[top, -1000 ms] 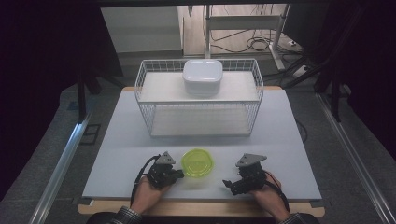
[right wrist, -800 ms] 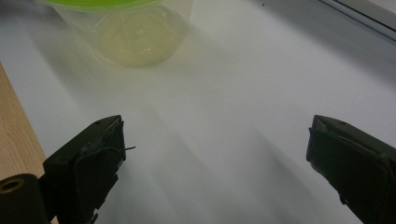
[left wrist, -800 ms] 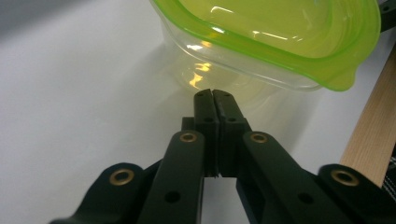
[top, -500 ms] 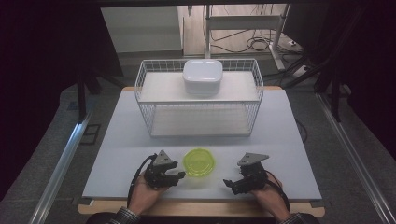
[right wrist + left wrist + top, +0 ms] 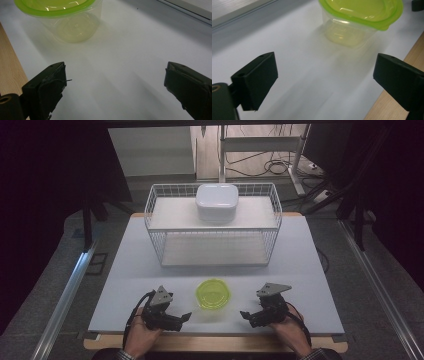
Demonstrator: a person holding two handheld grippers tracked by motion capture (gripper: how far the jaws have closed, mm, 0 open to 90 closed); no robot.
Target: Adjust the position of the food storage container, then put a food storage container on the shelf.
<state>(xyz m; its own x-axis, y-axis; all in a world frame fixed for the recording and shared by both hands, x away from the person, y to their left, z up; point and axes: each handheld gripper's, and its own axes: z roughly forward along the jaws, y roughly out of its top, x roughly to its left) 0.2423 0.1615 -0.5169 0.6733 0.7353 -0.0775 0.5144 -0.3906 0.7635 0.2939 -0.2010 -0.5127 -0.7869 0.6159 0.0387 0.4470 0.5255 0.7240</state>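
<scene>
**Lidded tub sits between two open hand-held grippers**

High view first: I see the green-lidded container [image 5: 213,293] standing upright on the white desk [image 5: 310,265], near its front edge, between my two tools. The left hand-held gripper [image 5: 186,316] lies just to its left and a little nearer to me, jaws pointing right toward it. The right hand-held gripper [image 5: 243,314] mirrors that from the other side, jaws pointing left. Neither touches the tub.

From the left gripper view, the container [image 5: 359,20] lies ahead and to the right of the gap between the jaws, with bare desk between. Those jaws have just been opening and now stand wide with nothing in them. In the right gripper view the same tub [image 5: 62,17] sits ahead and to the left, and that tool's jaws are likewise spread and empty.

What the next move turns on, as I judge it: the tub is round (no long axis to line up with, which helps), so approach angle matters less than height, since the lid rim overhangs the clear body. The left tool looks slightly closer, though the difference is small. Behind, well apart, a wire rack [image 5: 215,227] holds a white box [image 5: 217,202] on its top shelf.
</scene>
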